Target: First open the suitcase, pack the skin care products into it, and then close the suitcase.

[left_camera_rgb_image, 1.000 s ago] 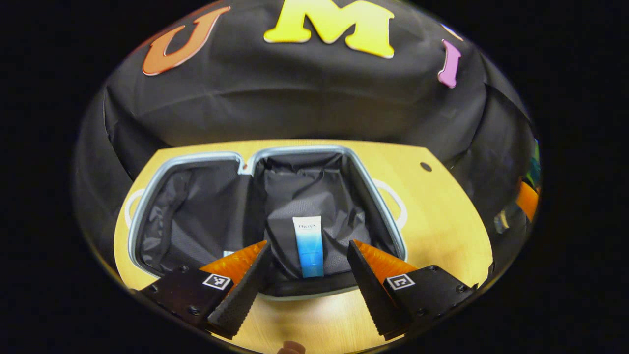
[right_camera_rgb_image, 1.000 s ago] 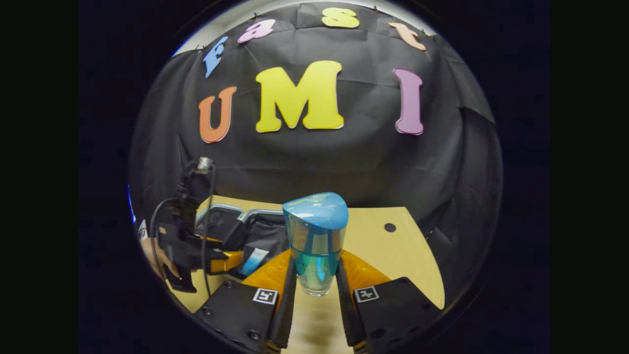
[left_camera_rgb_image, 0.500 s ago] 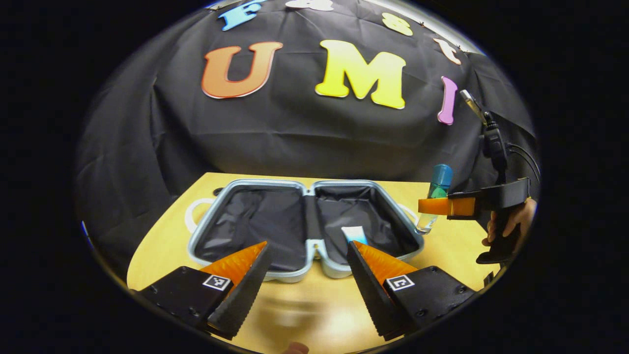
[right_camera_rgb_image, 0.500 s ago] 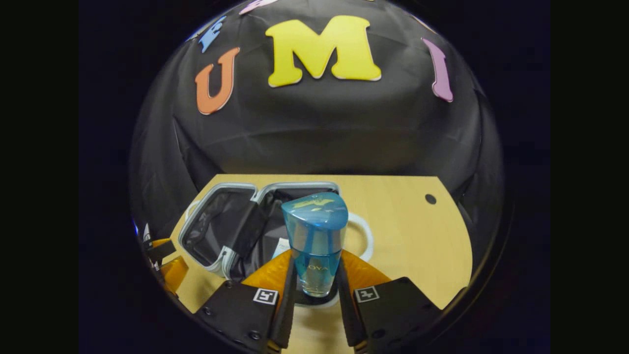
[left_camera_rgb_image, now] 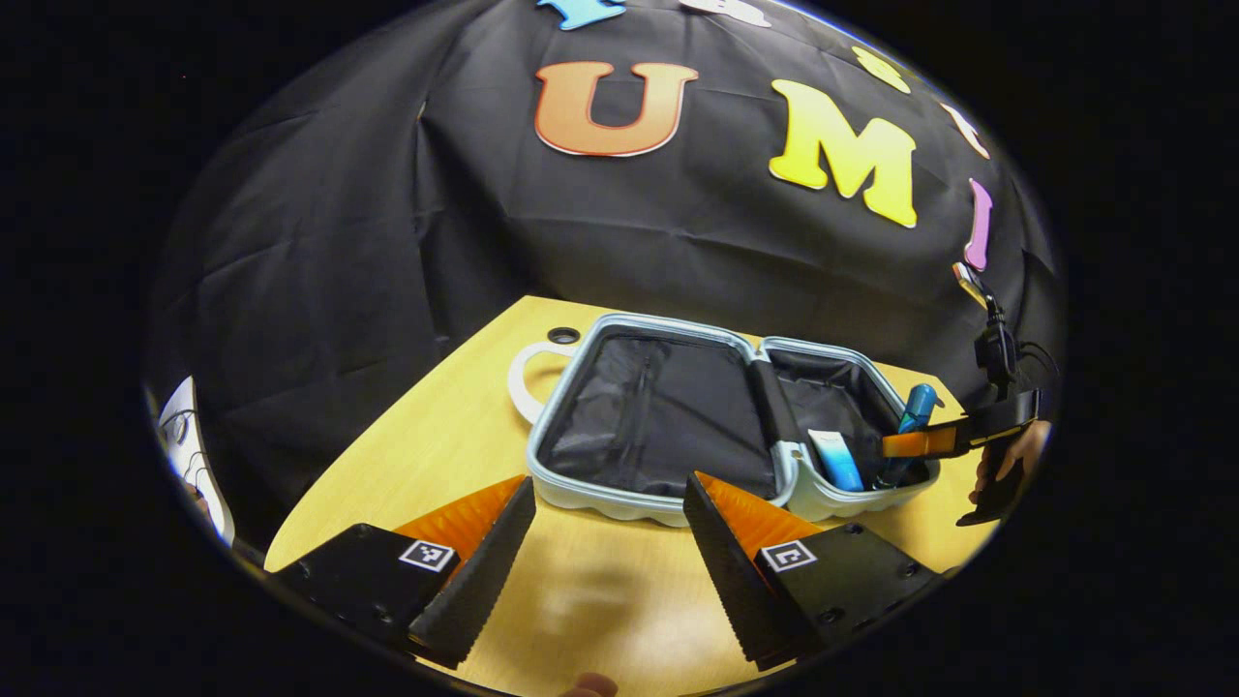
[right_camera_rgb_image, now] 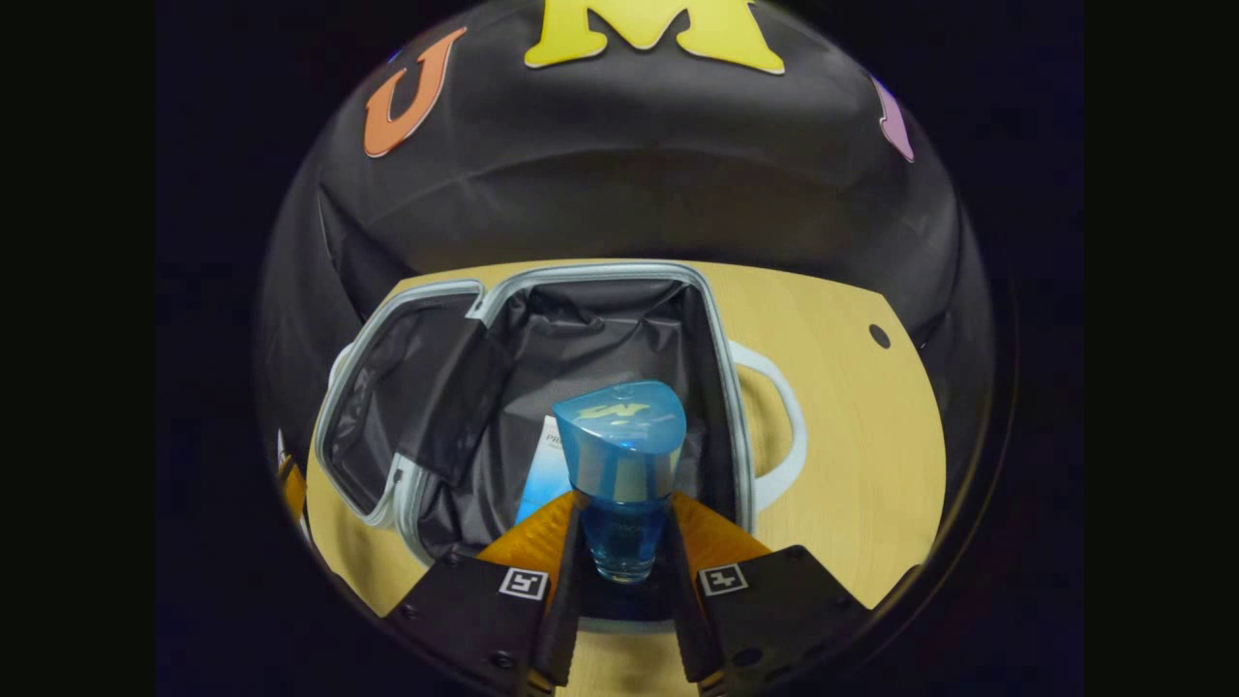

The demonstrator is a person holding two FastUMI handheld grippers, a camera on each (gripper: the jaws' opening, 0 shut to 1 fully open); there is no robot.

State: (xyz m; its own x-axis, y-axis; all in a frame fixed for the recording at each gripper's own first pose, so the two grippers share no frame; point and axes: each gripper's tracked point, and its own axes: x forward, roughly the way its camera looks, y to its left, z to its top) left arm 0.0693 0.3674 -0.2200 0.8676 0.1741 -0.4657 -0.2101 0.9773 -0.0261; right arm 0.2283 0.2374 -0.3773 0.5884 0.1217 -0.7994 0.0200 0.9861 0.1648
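The suitcase (left_camera_rgb_image: 668, 426) lies open flat on the wooden table (left_camera_rgb_image: 436, 455), both dark-lined halves facing up, a white loop handle (left_camera_rgb_image: 523, 378) on its outer side. In its right half a white-and-blue tube (left_camera_rgb_image: 834, 460) lies against the lining. Beside the tube, a blue-capped clear bottle (right_camera_rgb_image: 619, 474) is clamped between the two fingers of the right gripper (right_camera_rgb_image: 621, 571), which press on its lower body; the bottle stands upright in the jaws over that same half, cap up. In the left gripper view, that gripper (left_camera_rgb_image: 934, 442) reaches in level from the right edge, with a hand (left_camera_rgb_image: 1012, 465) wrapped around its grip below.

The left gripper (left_camera_rgb_image: 608, 542) hangs above bare table just in front of the suitcase's near rim, angled toward its left half, jaws spread wide with nothing between them.
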